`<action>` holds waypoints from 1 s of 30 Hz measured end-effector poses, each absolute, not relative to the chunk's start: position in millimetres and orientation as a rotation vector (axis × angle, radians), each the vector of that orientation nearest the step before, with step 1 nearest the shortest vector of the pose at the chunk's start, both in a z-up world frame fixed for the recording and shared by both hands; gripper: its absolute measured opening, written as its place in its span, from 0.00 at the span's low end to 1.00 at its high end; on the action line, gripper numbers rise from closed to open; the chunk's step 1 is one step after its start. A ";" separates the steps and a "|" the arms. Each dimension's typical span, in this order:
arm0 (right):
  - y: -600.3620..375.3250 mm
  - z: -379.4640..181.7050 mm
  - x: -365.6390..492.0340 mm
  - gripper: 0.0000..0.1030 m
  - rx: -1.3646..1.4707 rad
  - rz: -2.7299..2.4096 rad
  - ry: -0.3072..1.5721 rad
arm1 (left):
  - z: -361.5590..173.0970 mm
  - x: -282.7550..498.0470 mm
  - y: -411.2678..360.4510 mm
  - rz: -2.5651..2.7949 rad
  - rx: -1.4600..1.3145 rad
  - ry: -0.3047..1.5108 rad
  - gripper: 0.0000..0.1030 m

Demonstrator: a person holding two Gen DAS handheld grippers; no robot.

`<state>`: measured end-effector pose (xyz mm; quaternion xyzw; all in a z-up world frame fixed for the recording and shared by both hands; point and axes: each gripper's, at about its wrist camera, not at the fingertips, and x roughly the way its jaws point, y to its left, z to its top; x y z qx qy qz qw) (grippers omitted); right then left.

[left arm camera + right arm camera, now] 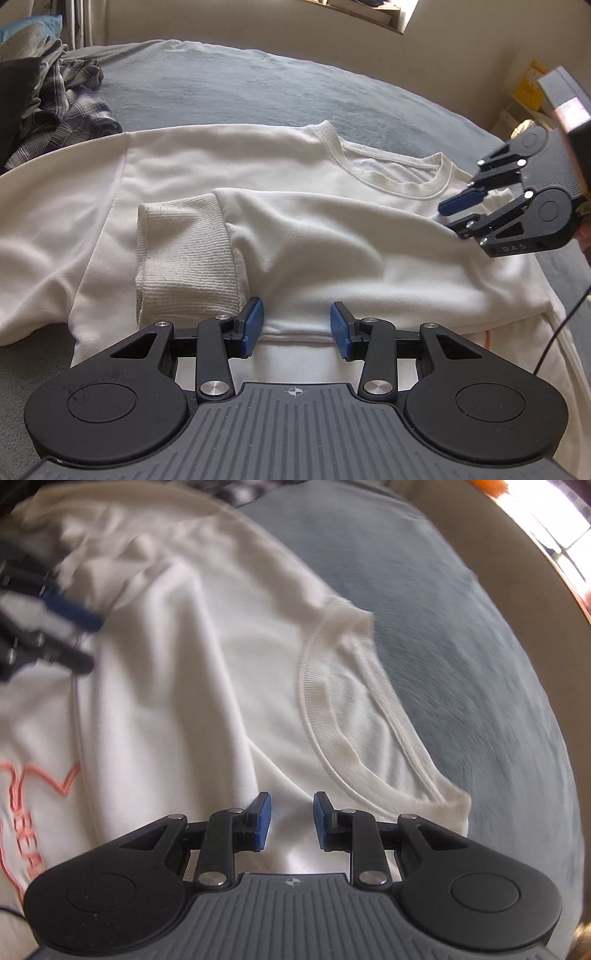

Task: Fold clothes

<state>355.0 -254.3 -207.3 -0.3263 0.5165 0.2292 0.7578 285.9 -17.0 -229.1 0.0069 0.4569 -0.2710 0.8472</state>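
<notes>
Nearest, the left gripper (297, 328) hangs over the lower part of a white sweatshirt (207, 177), its blue pads apart with nothing between them, just above a folded edge of cloth. The sweatshirt lies spread across a grey-blue bed (229, 85). One sleeve (314, 236) is folded in across the chest, and its ribbed cuff (184, 254) rests just left of the left gripper.

A little further on, at the right shoulder of the garment, the right gripper (291, 821) points steeply down beside the ribbed collar (332, 716). Its jaws stand partly apart over flat white fabric and hold nothing. Some pink lettering (26, 812) shows at the edge of the cloth in the right wrist view, which is blurred.

Furthest away, a crumpled plaid shirt (70, 107) and other clothes sit heaped at the far left corner of the bed.

The risk from here, as I judge it: the folded sleeve lies loose with neither gripper holding it, so a careless pull on the body could drag it out of place. A pinch that catches only the top layer would leave the fold lopsided.
</notes>
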 end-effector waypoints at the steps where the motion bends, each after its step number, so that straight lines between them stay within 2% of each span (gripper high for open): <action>1: -251.9 -210.0 357.6 0.26 -0.732 0.510 1.134 | -229.3 285.8 -16.9 -0.573 0.015 0.962 0.39; 7: -249.2 -219.8 368.1 0.25 -0.712 0.498 1.188 | -230.1 285.1 -16.3 -0.578 0.018 0.956 0.39; 8: -248.9 -218.4 366.7 0.18 -0.699 0.489 1.189 | -230.0 284.1 -16.5 -0.573 0.018 0.952 0.39; 9: -247.9 -216.9 363.8 0.03 -0.695 0.483 1.179 | -230.1 283.4 -16.7 -0.568 0.017 0.950 0.39; 10: -246.4 -216.0 359.2 0.01 -0.704 0.469 1.158 | -230.3 282.7 -16.8 -0.563 0.014 0.947 0.39; 14: -246.1 -210.2 347.6 0.00 -0.687 0.386 1.056 | -230.7 280.2 -17.6 -0.548 0.016 0.941 0.39; 18: -264.0 -208.8 362.9 0.00 -0.527 0.204 0.977 | -230.6 279.1 -17.6 -0.537 0.018 0.942 0.39; 25: -279.6 -217.8 372.6 0.01 -0.311 0.050 0.974 | -230.2 276.6 -16.4 -0.539 0.023 0.929 0.39; 30: -273.8 -187.4 372.7 0.02 -0.312 0.111 0.916 | -223.3 269.9 -8.1 -0.574 0.027 0.914 0.39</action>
